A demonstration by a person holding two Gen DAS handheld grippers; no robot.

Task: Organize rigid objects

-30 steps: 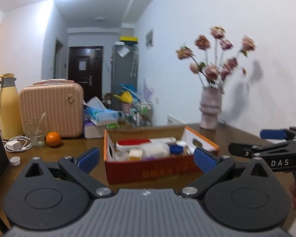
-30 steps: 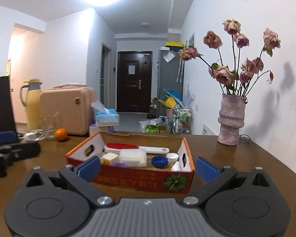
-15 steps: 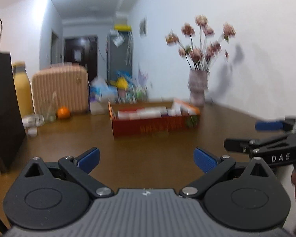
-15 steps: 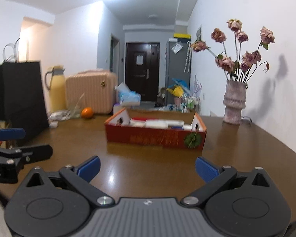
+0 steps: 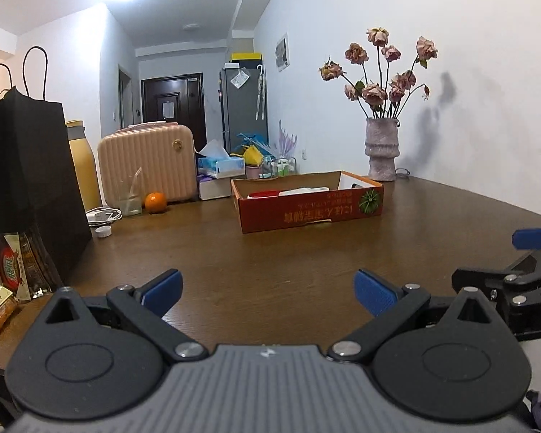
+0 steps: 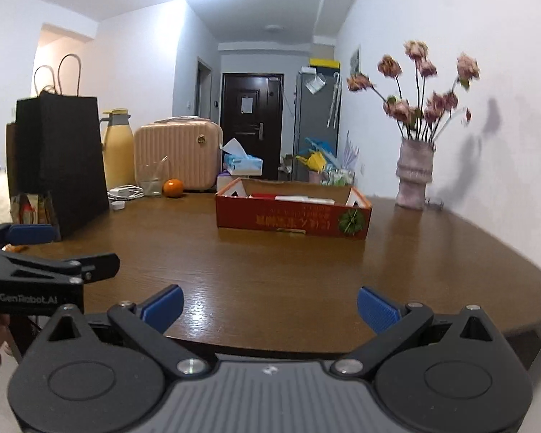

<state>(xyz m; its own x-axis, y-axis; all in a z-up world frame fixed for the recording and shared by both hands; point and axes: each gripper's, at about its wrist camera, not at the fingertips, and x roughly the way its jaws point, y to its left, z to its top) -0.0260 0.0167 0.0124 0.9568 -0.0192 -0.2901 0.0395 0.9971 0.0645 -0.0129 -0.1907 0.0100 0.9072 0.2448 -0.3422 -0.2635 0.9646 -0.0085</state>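
A red cardboard box [image 5: 312, 213] holding several small items stands far out on the brown table [image 5: 270, 259]; it also shows in the right wrist view [image 6: 292, 218]. My left gripper [image 5: 268, 290] is open and empty, well back from the box near the table's front edge. My right gripper [image 6: 268, 306] is open and empty, at the table's front edge. Each gripper shows at the side of the other's view: the right one [image 5: 523, 274], the left one [image 6: 36, 252].
A black paper bag [image 5: 29, 180] with snack packets [image 5: 0, 288] stands at the left. Behind are a yellow flask [image 5: 84, 166], a pink case [image 5: 148, 162], a glass [image 5: 130, 195], an orange [image 5: 155, 202], a charger [image 5: 102, 213], a white cap [image 5: 103, 231], tissue boxes [image 5: 220, 171]. A vase of dried roses [image 5: 381, 151] stands at the back right.
Both grippers have pulled back from right at the box to the table's front edge. The box now looks small and far. Both stay open and empty.
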